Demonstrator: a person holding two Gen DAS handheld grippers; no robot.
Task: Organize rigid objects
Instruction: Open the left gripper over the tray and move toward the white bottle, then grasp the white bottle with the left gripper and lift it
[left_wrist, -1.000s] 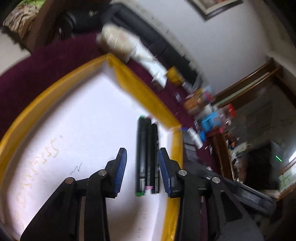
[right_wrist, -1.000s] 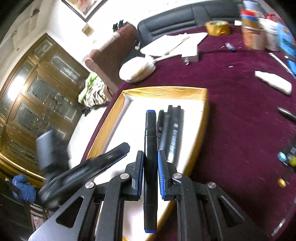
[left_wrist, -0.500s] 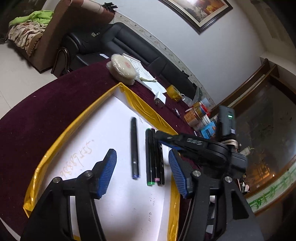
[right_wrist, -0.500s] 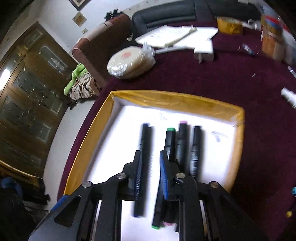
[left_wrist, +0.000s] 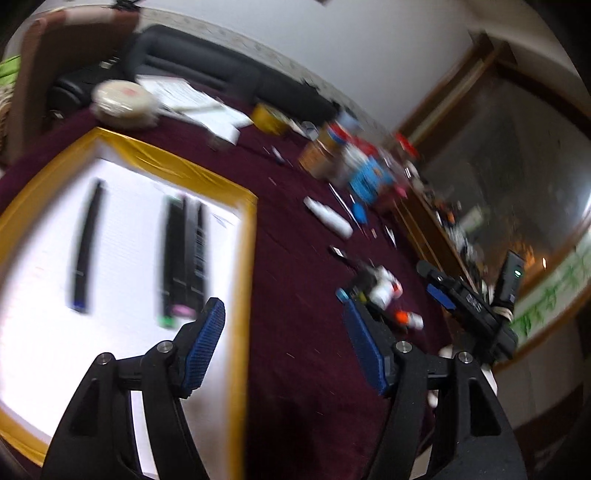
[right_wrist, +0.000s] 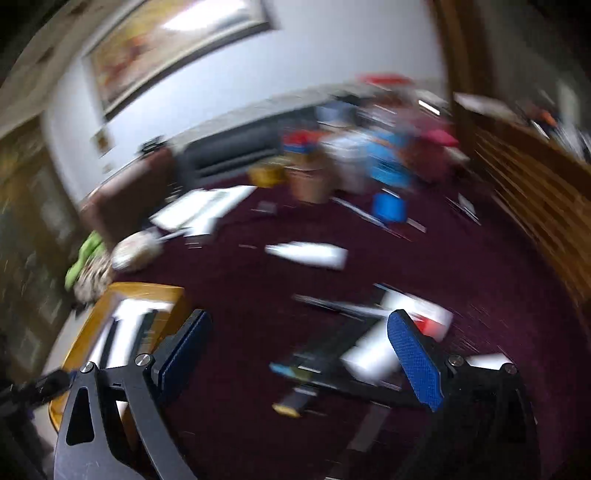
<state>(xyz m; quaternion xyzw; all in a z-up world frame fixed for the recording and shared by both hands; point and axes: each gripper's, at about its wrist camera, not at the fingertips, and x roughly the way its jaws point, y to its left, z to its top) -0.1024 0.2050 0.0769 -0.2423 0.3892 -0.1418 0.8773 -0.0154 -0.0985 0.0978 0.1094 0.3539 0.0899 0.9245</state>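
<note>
- Tray (left_wrist: 248, 258), gold-rimmed, white floor, on maroon table (left_wrist: 295, 350): four markers inside. Trio (left_wrist: 184, 251) side by side near right rim, lone marker (left_wrist: 86, 243) well apart to left.
- Long axes roughly parallel, running near-to-far along tray; coloured ends toward camera.
- Loose pile (right_wrist: 332, 365) of small items on cloth, blurred; orientation not readable.
- Left gripper (left_wrist: 284, 347): jaws opening, nothing between.
- Right gripper (right_wrist: 299, 365): jaws opening, wide, empty, over pile.
- Risk: fast sweep, heavy blur; likely misjudged approach, pile scattered or two items pinched together.
</note>
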